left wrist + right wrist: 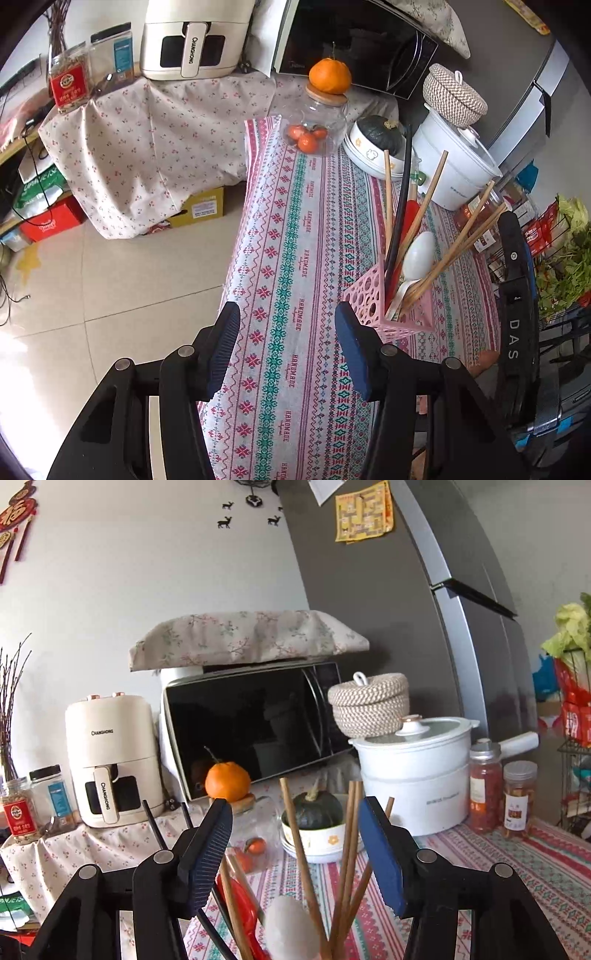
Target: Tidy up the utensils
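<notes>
A pink perforated utensil holder [388,306] stands on the patterned tablecloth [295,258]. It holds several wooden chopsticks [428,206], a black chopstick [400,218], a white spoon [417,254] and a red utensil [410,221]. My left gripper [286,325] is open and empty, just left of the holder. My right gripper [295,819] is open above the holder, with the wooden chopsticks [347,849] and the white spoon [288,923] standing up between its fingers. The right gripper also shows in the left wrist view [515,295], beside the holder.
Behind the holder are a bowl with a dark squash [380,136], a white pot [454,162], a glass jar [314,125] topped by an orange [330,75], a microwave [255,727] and an air fryer [110,760]. Tile floor [129,280] lies left of the table.
</notes>
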Tool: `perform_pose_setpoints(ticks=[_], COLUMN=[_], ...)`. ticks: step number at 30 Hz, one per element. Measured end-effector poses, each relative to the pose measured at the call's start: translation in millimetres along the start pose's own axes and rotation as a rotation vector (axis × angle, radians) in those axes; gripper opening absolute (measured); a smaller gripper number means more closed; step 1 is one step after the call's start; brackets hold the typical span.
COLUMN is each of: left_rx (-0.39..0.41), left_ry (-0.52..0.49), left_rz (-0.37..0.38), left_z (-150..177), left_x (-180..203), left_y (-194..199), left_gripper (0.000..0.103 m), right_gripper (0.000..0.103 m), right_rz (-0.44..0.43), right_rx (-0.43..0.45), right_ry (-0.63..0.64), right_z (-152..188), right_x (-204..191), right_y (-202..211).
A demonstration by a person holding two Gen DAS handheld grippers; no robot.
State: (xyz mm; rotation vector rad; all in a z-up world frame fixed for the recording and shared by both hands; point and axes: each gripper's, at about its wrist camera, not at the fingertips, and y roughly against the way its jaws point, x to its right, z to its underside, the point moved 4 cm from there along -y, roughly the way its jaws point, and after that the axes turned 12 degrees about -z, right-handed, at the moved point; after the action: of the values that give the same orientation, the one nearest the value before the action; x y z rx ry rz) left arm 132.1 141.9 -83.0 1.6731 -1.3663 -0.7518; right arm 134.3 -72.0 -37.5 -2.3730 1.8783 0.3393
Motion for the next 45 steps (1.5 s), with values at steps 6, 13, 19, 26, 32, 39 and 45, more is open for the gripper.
perform_pose_setpoints(ticks=[6, 13, 19, 26, 32, 39, 45], left_rx=[0.021, 0.116, 0.152, 0.228, 0.283, 0.312, 0.296], left_ry=[0.001, 0.002, 0.003, -0.086, -0.143, -0.186, -0.198], left_rz=[0.041, 0.047, 0.012, -0.048, -0.077, -0.076, -0.074], left_z=[2, 16, 39, 71, 84, 88, 92], left_x=[12, 33, 48, 82, 109, 128, 129], left_y=[8, 35, 51, 73, 85, 87, 82], left_gripper=[0.067, 0.081, 0.089, 0.093, 0.094, 0.095, 0.095], right_gripper=[0.071, 0.088, 0.096, 0.099, 0.101, 0.101, 0.101], right_rz=[-0.01, 0.011, 0.055, 0.077, 0.095, 0.103, 0.102], right_rx=[-0.125, -0.309, -0.437, -0.58, -0.665, -0.704, -0.72], right_ry=[-0.017, 0.069, 0.023, 0.009, 0.059, 0.059, 0.057], right_z=[-27, -62, -66, -61, -49, -37, -34], right_x=[25, 58, 98, 126, 141, 152, 150], right_y=[2, 36, 75, 103, 111, 111, 107])
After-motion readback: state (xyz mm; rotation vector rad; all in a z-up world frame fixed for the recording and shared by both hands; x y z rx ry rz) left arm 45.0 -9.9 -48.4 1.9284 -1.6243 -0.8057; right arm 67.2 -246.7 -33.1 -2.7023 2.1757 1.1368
